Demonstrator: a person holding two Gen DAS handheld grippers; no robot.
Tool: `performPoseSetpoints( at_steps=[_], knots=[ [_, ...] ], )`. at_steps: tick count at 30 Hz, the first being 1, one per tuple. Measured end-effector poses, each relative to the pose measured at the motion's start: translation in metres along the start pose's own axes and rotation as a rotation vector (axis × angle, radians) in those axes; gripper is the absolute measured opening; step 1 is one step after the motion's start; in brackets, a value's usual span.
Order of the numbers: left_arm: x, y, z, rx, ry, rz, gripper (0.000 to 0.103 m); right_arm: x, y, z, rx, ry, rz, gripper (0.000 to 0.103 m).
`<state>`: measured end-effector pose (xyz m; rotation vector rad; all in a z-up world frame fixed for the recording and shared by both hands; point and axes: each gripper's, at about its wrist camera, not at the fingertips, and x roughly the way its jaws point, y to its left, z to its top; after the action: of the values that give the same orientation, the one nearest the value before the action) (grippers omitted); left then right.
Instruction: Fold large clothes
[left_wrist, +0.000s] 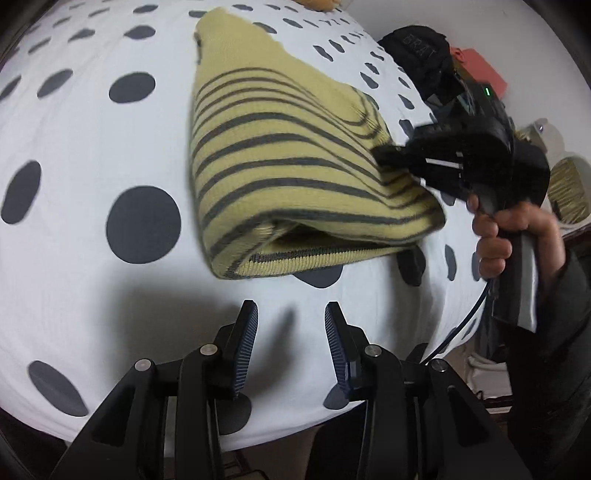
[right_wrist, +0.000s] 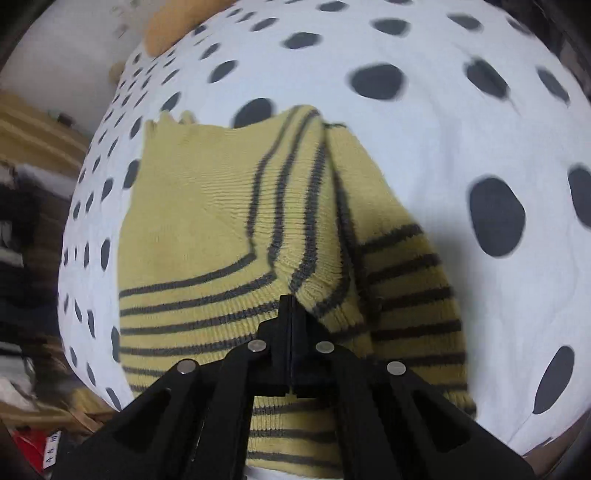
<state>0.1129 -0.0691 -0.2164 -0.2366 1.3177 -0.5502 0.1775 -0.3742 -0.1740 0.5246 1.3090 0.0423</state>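
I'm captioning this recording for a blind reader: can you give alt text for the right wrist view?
The right claw, its jaws closed, pinches a bunched fold of a yellow knit sweater with dark grey stripes. The sweater lies partly folded on a white bedsheet with large dark grey dots. Blurred clutter shows beyond the sheet's left edge.

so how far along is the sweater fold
Done: the yellow knit sweater with grey stripes already lies doubled into a thick bundle on the white bedsheet with dark dots.
In hand: the right gripper has its jaws shut on a sleeve-like flap of the knit, while the left gripper hangs open over the sheet.
Left: laying that flap down and probably one more tidy fold.
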Motion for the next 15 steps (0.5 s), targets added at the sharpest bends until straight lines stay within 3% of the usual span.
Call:
performPoseSetpoints(
  at_steps=[4,6,10,15],
  knots=[
    [0.006,0.0,0.008,0.013,-0.025,-0.014,0.038,-0.005,-0.01,-0.006,0.024,-0.003,0.04,0.0],
    [0.008,-0.004,0.012,0.038,-0.066,0.093,0.038,-0.007,-0.006,-0.009,0.005,-0.007,0.019,0.0],
    [0.008,-0.006,0.018,0.084,-0.137,0.23,0.038,-0.009,0.001,-0.009,-0.012,-0.008,-0.007,0.0],
    [0.013,-0.014,0.011,0.233,-0.174,0.333,0.036,-0.01,0.0,-0.009,-0.007,-0.012,0.006,0.0]
  ],
)
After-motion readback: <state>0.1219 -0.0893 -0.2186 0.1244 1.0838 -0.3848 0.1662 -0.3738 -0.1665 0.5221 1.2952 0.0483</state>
